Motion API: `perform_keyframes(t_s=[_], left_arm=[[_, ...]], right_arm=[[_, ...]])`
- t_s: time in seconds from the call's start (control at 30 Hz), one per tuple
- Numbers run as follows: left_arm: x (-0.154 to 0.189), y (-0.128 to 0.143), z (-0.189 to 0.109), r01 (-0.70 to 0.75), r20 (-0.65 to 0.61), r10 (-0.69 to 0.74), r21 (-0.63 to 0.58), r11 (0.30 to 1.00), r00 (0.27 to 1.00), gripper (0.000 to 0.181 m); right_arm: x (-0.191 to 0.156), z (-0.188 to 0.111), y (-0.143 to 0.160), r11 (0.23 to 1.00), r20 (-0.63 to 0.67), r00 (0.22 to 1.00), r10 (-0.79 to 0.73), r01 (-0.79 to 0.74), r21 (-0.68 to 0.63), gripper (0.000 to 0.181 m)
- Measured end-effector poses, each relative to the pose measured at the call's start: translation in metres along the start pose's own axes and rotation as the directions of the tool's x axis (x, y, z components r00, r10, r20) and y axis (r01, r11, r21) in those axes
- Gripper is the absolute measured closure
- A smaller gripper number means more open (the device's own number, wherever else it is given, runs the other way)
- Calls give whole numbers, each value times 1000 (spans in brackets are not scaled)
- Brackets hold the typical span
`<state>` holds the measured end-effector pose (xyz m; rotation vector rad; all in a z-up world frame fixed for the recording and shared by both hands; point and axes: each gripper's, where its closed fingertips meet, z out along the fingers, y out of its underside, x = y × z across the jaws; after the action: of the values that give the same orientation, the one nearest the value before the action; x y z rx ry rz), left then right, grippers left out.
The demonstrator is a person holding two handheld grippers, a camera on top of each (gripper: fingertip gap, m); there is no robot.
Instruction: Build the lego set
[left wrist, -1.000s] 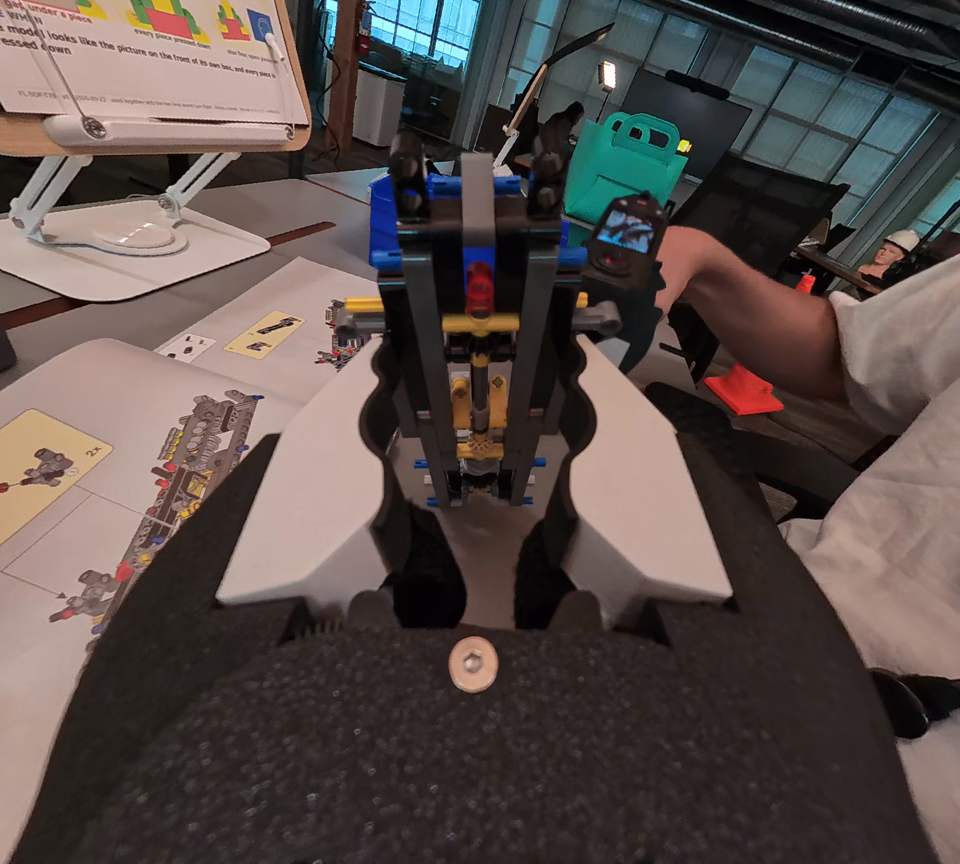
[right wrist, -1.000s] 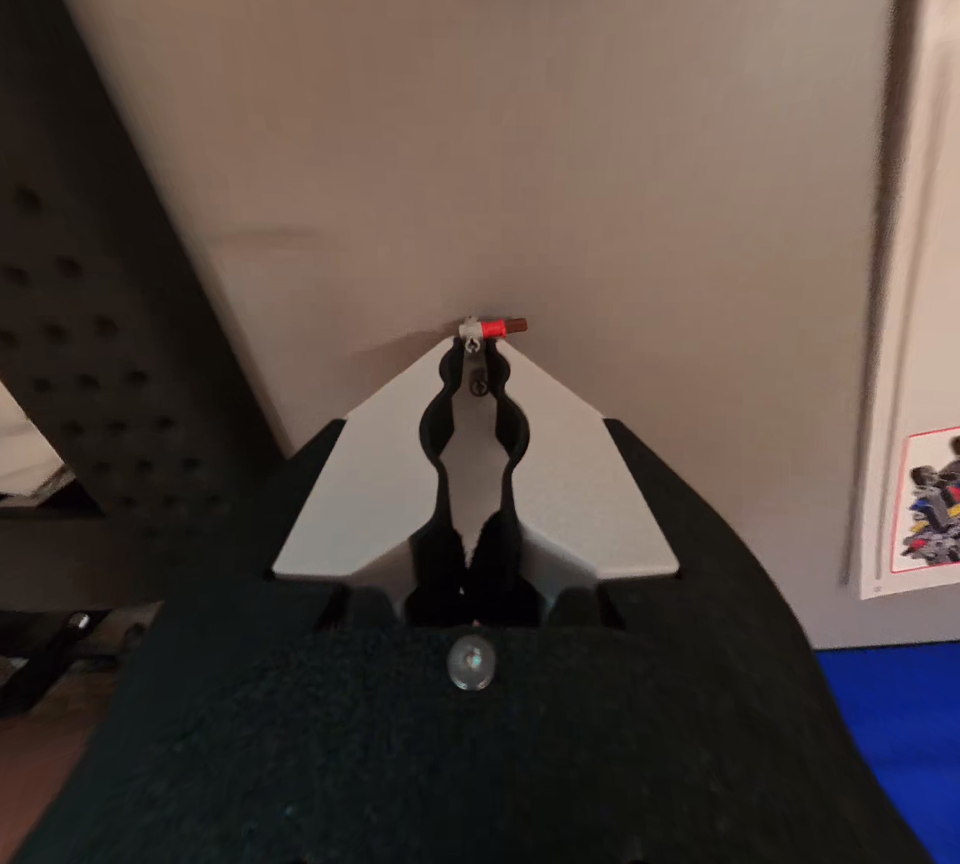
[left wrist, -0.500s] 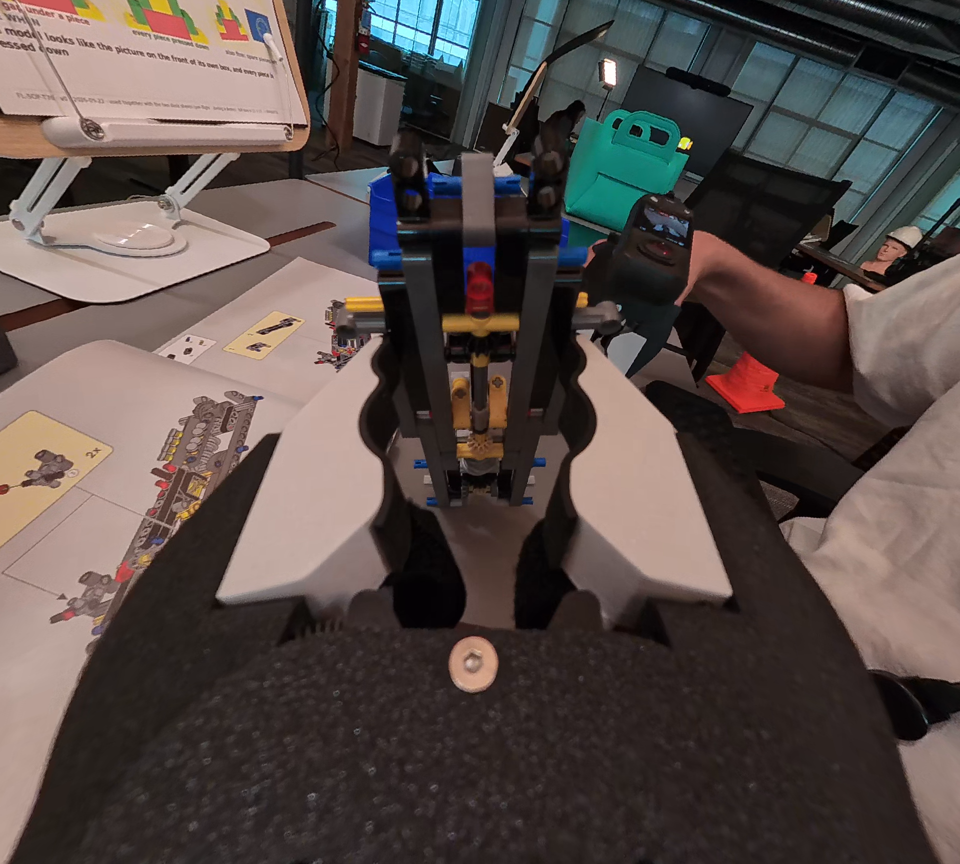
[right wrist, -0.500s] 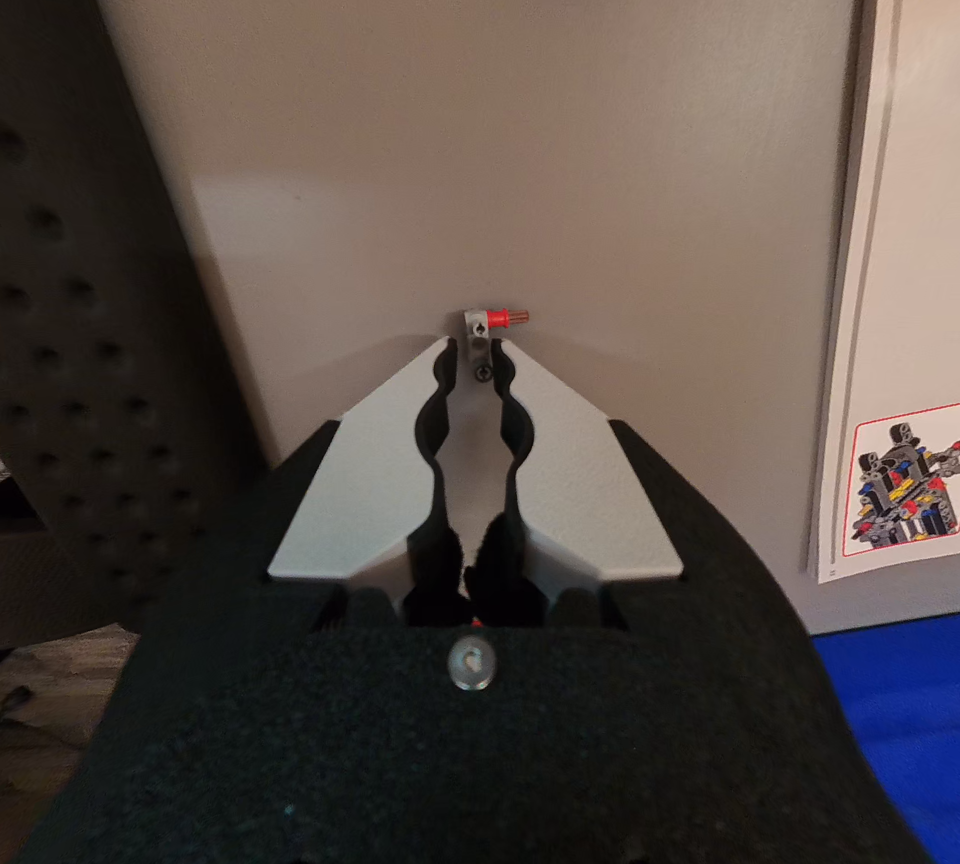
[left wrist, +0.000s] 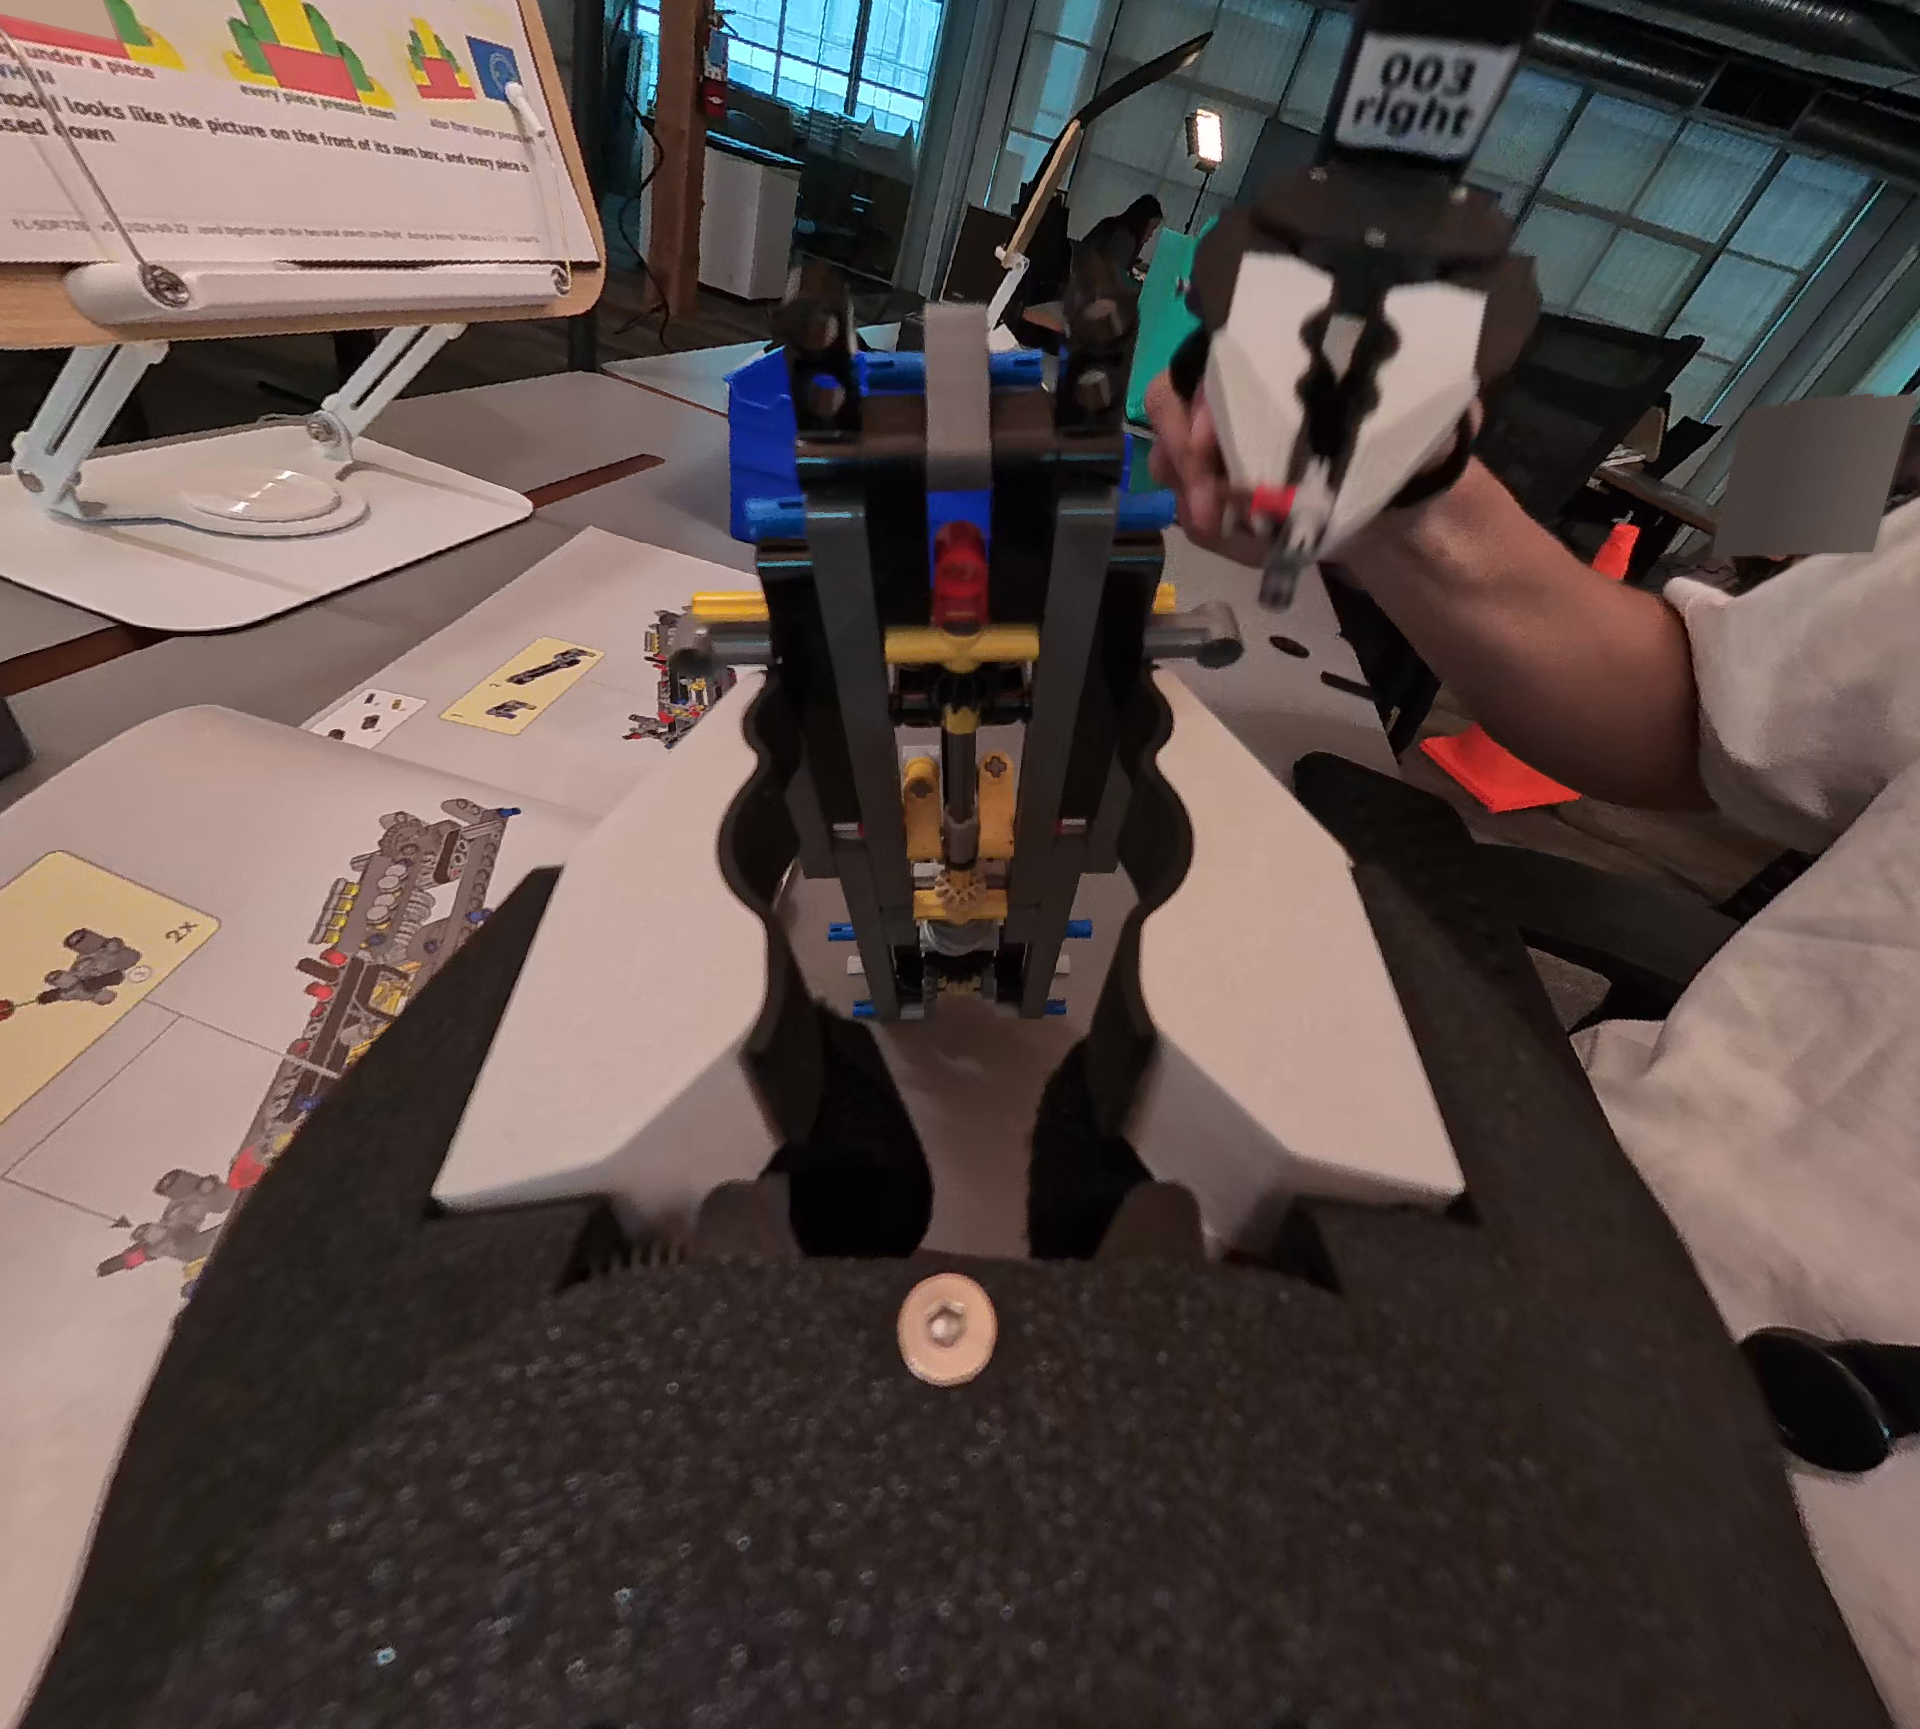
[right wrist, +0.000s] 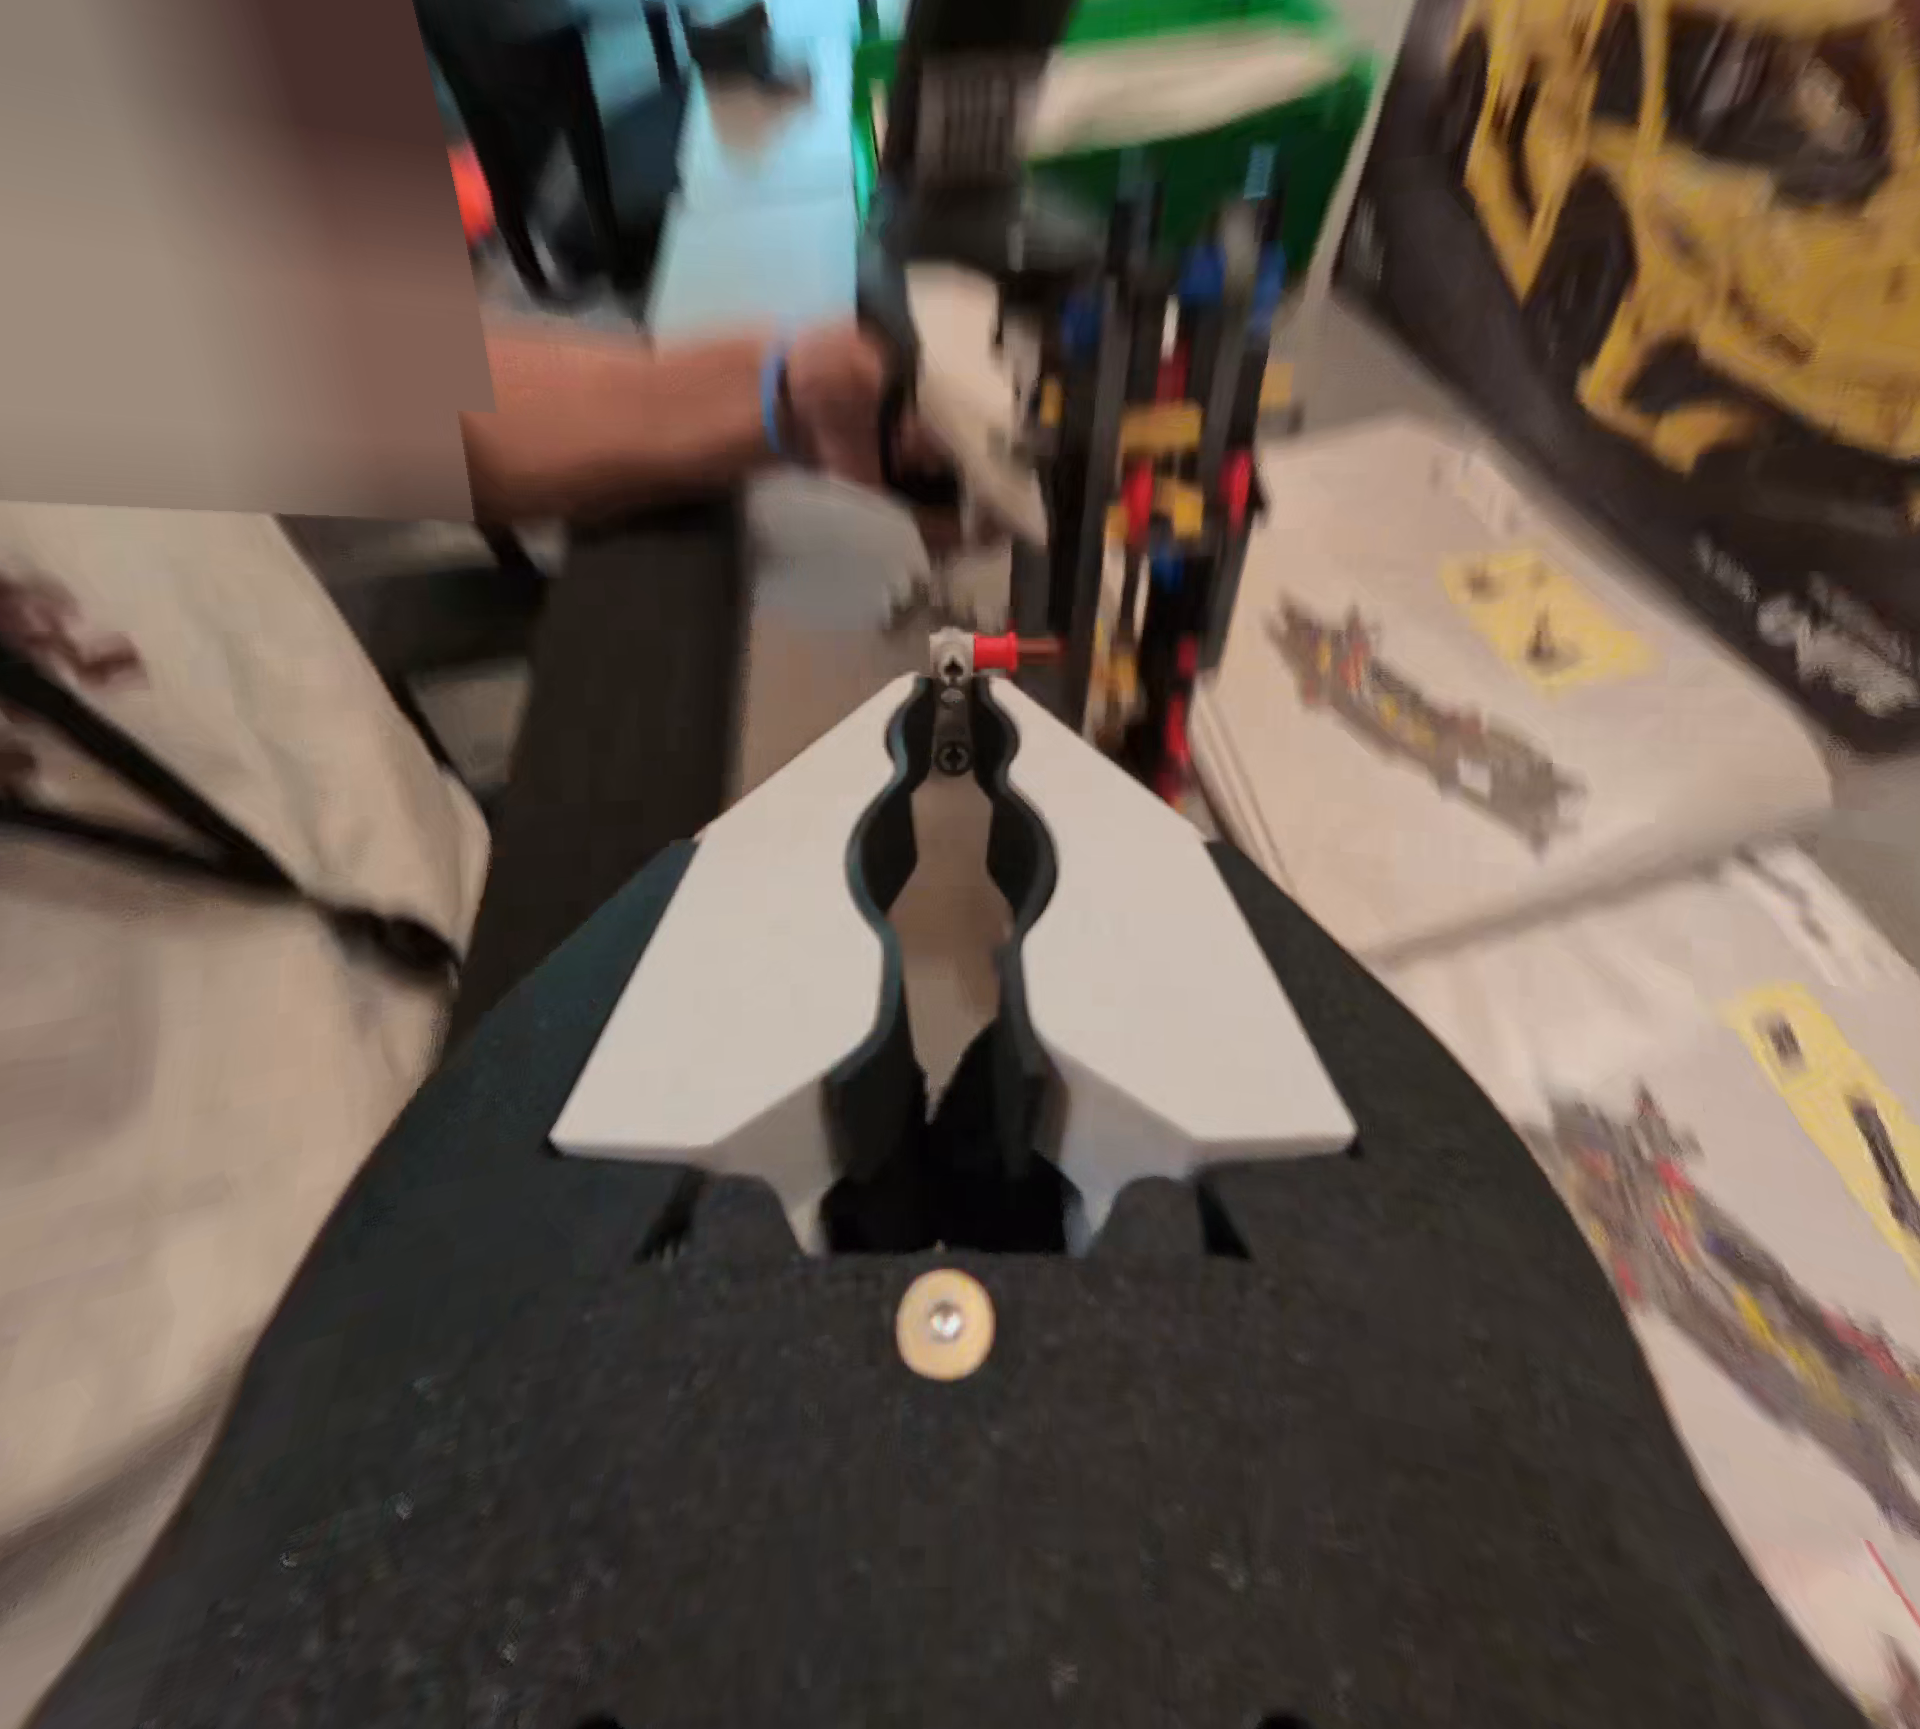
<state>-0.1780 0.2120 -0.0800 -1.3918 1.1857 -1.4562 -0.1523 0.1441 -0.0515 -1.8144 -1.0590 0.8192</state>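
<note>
My left gripper (left wrist: 956, 744) is shut on a tall Lego frame (left wrist: 961, 599) of dark grey beams with blue, yellow and red parts, and holds it upright above the table. My right gripper (right wrist: 954, 687) is shut on a small grey connector with a red pin (right wrist: 982, 653). In the left wrist view the right gripper (left wrist: 1304, 526) hangs tips down just right of the frame's top, the red pin (left wrist: 1270, 500) pointing toward the frame. In the blurred right wrist view the frame (right wrist: 1164, 474) stands just beyond the pin, with the left gripper (right wrist: 966, 412) on it.
Open instruction booklets (left wrist: 260, 900) lie on the table to the left and also show in the right wrist view (right wrist: 1507, 744). A stand with an instruction sheet (left wrist: 260, 69) is at the back left. A blue bin (left wrist: 764, 432) sits behind the frame. The set's box (right wrist: 1662, 225) stands at the right.
My right gripper has swung up from facing the table and come in beside the top of the frame, still holding the pin piece. The left gripper and frame have stayed in place.
</note>
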Motion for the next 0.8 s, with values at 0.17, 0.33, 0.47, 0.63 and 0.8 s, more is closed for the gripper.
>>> perform_keyframes(t_s=[0.17,0.33,0.47,0.63,0.8], left_arm=[[4,1,1,-24,-8,24,-8,1000,1000,120],[7,1,1,-46,-14,46,-24,999,999,121],[8,2,0,-54,-13,53,-38,998,998,121],[13,2,-1,-80,-13,79,-75,994,997,121],[15,1,-3,-74,-7,73,-100,992,997,121]], right_arm=[[11,36,-17,995,3,999,54,-54,78,176],[6,46,-18,988,71,991,111,-117,102,176],[4,47,-17,984,125,982,139,-150,90,176],[-2,48,-13,974,240,945,222,-224,-21,176],[-3,47,-15,977,254,947,196,-167,-130,177]])
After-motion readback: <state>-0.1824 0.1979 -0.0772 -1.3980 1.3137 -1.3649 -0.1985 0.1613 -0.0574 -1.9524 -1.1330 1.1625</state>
